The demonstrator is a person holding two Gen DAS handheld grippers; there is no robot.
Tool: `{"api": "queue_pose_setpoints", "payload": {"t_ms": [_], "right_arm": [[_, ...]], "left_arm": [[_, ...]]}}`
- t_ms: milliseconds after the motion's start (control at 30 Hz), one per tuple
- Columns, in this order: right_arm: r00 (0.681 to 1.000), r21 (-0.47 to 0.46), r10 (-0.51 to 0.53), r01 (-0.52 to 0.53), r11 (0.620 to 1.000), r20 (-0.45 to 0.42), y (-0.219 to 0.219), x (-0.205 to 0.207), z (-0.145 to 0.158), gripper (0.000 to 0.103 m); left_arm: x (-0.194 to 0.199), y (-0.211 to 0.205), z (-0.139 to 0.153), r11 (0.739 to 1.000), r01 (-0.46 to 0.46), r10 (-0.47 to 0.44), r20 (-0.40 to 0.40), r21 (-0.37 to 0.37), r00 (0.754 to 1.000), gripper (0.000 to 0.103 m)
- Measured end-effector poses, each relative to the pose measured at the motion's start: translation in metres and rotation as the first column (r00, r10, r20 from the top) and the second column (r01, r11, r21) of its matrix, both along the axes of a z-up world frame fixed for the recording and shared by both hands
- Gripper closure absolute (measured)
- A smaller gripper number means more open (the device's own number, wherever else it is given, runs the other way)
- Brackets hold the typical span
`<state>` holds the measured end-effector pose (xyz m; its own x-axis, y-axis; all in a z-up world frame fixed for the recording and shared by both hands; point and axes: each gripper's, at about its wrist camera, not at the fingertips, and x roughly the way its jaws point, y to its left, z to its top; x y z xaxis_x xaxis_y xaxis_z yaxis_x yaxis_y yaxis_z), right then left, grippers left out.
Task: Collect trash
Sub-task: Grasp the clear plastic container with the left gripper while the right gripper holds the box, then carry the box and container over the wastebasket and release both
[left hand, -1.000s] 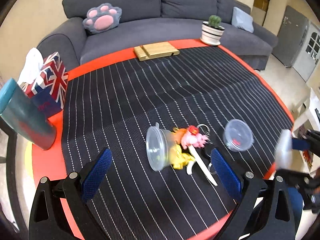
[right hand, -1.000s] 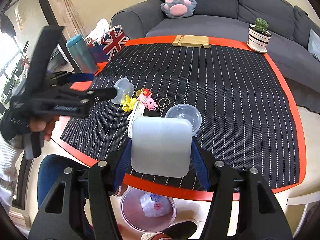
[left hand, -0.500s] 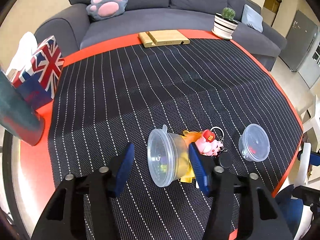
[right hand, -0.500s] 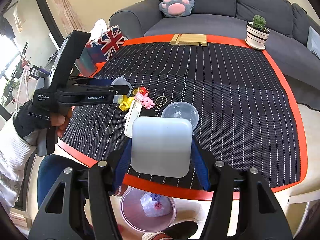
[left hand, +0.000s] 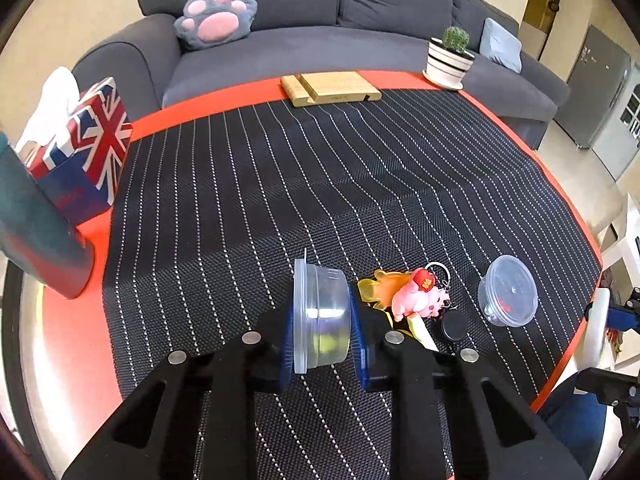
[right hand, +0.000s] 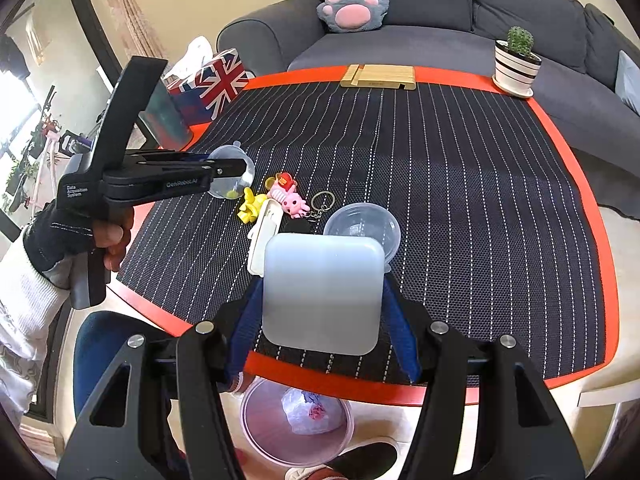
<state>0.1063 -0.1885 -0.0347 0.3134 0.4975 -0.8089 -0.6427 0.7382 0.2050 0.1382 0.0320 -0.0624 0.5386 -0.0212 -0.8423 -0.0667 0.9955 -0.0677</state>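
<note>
My left gripper (left hand: pixel 322 330) is shut on a clear plastic cup with a lid (left hand: pixel 320 316), lying on its side on the striped mat; the cup also shows in the right wrist view (right hand: pixel 234 172). My right gripper (right hand: pixel 322 300) is shut on a white square container (right hand: pixel 322 290), held over the table's near edge. A second clear lidded cup (left hand: pixel 508 292) lies on the mat to the right, also seen in the right wrist view (right hand: pixel 362 226). A pink trash bin (right hand: pixel 296 420) with a crumpled bag stands on the floor below the right gripper.
A pink pig keychain (left hand: pixel 418 298), a yellow toy (right hand: pixel 250 204), a white flat case (right hand: pixel 264 232) and a black disc (left hand: pixel 454 326) lie between the cups. A Union Jack tissue box (left hand: pixel 86 144), teal tumbler (left hand: pixel 36 224), wooden stand (left hand: pixel 330 88) and cactus pot (left hand: pixel 448 60) stand at the table's edges.
My left gripper moved forward and closed on the clear cup, from wide open a second ago. The right gripper kept hold of the white container and barely moved.
</note>
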Motion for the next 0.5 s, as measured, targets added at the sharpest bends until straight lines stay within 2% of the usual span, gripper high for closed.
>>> {"api": "queue_pose_setpoints", "payload": {"t_ms": [500], "right_arm": [[1.0,0.007,0.003,-0.003,1.0,0.012,-0.004,-0.006,0.008,0.045]], "left_arm": [[-0.044,-0.007,0.034,0.999,0.033,-0.032,0.078,-0.012,0.996,0.08]]}}
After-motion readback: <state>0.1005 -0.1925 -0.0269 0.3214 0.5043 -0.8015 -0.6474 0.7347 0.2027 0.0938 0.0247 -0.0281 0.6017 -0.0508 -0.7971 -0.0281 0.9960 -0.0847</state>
